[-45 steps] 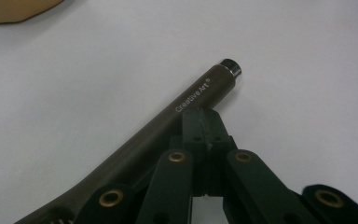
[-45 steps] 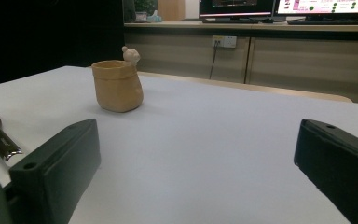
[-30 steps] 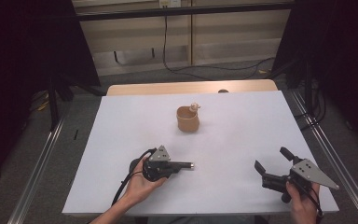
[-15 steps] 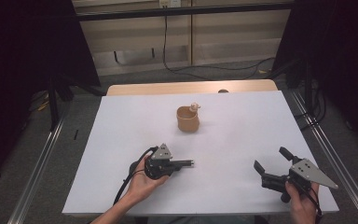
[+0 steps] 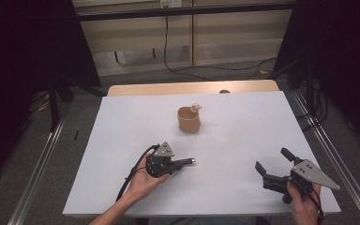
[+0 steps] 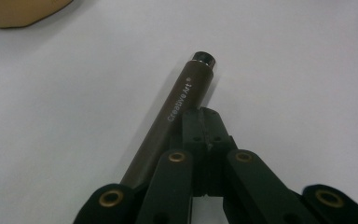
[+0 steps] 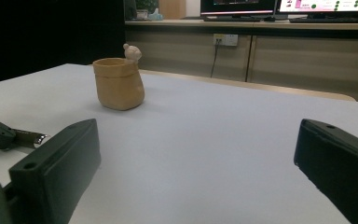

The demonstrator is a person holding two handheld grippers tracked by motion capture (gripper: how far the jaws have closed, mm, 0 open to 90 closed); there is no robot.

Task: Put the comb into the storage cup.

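Observation:
A brown marker pen (image 6: 177, 105) printed "Creative Art" lies on the white table (image 5: 243, 126), its dark tip (image 5: 191, 161) pointing right. My left gripper (image 5: 180, 163) rests low over it. Its jaws (image 6: 208, 122) are shut on each other, and the pen runs along and under the left jaw, not between the pads. A tan pot (image 5: 189, 120) with a small figure on its rim stands mid-table, well beyond the pen. My right gripper (image 5: 272, 158) is held at the near right, jaws wide open with nothing between them (image 7: 198, 140), facing the pot (image 7: 119, 84).
The white sheet covers a wooden table whose far edge (image 5: 192, 88) shows. Metal rails (image 5: 42, 159) run along both sides on the floor. Cables and a low cabinet stand behind. A desk with monitors (image 7: 284, 7) shows in the right gripper view.

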